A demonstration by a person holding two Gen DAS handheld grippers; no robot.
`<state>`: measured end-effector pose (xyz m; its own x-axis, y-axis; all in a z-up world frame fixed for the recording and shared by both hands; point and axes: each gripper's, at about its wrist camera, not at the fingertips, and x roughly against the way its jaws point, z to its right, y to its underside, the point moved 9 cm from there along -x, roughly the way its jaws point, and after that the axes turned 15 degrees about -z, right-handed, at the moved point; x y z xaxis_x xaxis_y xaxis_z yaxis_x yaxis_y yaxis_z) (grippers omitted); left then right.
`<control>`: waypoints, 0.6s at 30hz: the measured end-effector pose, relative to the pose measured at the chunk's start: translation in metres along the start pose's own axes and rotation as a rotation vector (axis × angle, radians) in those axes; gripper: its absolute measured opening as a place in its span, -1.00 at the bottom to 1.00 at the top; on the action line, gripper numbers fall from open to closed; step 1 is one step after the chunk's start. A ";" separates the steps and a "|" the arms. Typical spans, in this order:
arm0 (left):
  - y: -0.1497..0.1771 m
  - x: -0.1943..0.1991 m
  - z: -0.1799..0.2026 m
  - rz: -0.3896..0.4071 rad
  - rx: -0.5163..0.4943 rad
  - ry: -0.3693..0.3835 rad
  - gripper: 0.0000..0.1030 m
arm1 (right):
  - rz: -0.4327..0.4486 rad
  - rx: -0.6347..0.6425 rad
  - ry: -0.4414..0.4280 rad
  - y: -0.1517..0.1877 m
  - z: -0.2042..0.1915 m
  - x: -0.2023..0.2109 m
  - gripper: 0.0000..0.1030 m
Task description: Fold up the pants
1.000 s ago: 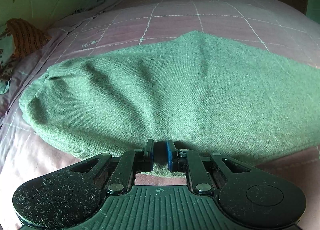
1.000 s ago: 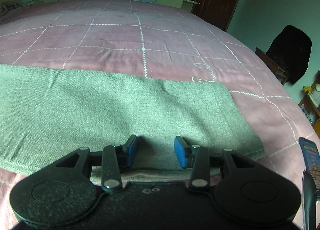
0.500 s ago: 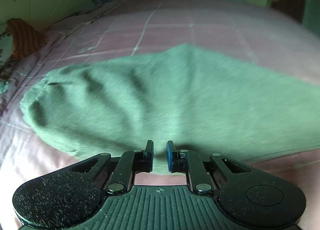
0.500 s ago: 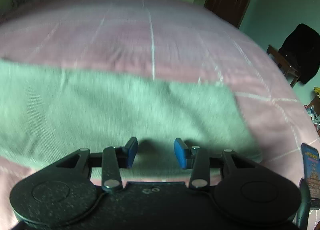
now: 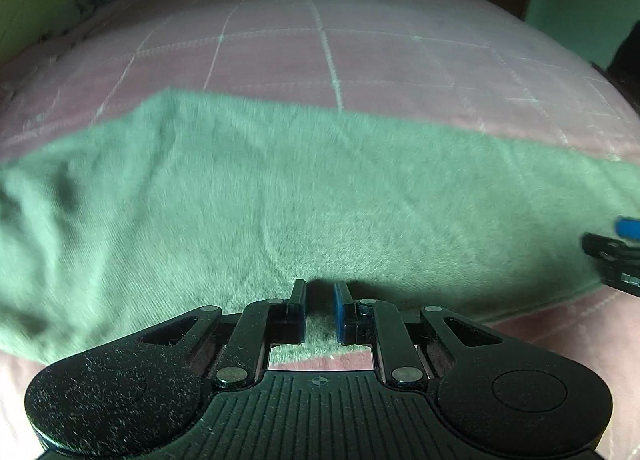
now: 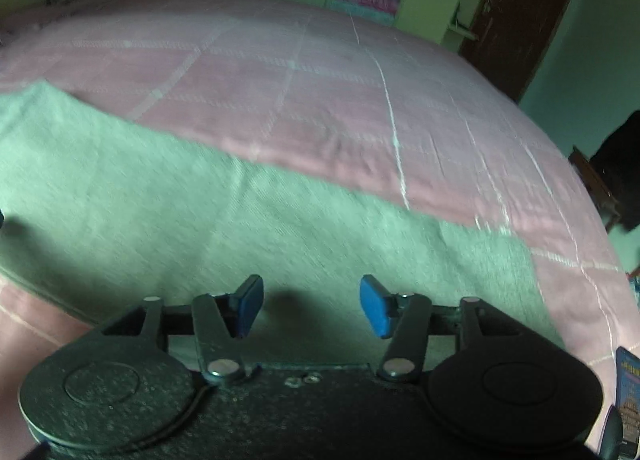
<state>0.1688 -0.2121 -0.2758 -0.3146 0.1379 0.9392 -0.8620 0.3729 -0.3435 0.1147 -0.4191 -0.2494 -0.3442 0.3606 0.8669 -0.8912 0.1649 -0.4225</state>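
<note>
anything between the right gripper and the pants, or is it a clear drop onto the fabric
Nothing visible stands between them. The right gripper is open directly over the near edge of the green pants, which lie flat on the pink bedspread.

The right gripper point(image 6: 311, 306), fingers point(image 6: 374, 310) spread wide, sits above green pants point(image 6: 200, 220) on a pink bedspread point(image 6: 320, 92).

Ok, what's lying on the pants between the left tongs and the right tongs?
Only bare green woven pants. The left wrist view shows nothing else from the left tongs to the right tongs.
</note>
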 end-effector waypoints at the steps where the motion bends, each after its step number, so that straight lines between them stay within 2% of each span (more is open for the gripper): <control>1: 0.003 -0.001 0.000 0.004 0.010 0.002 -0.74 | -0.023 -0.011 0.001 0.005 0.008 -0.008 0.09; 4: 0.004 -0.001 0.001 0.002 0.002 0.001 -0.74 | -0.020 -0.110 -0.062 0.017 0.034 -0.006 0.14; 7: 0.004 -0.001 0.000 -0.002 0.013 0.006 -0.74 | -0.018 -0.189 -0.073 0.032 0.064 0.005 0.17; 12: 0.001 -0.001 0.001 0.010 -0.016 -0.025 -0.74 | -0.054 -0.306 -0.113 0.060 0.103 0.011 0.09; 15: 0.001 0.000 0.001 0.006 -0.014 -0.026 -0.74 | -0.079 -0.421 -0.172 0.069 0.123 0.003 0.02; 18: 0.000 0.000 0.001 0.003 -0.015 -0.025 -0.74 | -0.059 -0.599 -0.253 0.071 0.140 -0.008 -0.01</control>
<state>0.1685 -0.2128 -0.2757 -0.3267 0.1163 0.9379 -0.8552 0.3860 -0.3457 0.0128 -0.5392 -0.2489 -0.4234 0.1201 0.8979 -0.6172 0.6874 -0.3829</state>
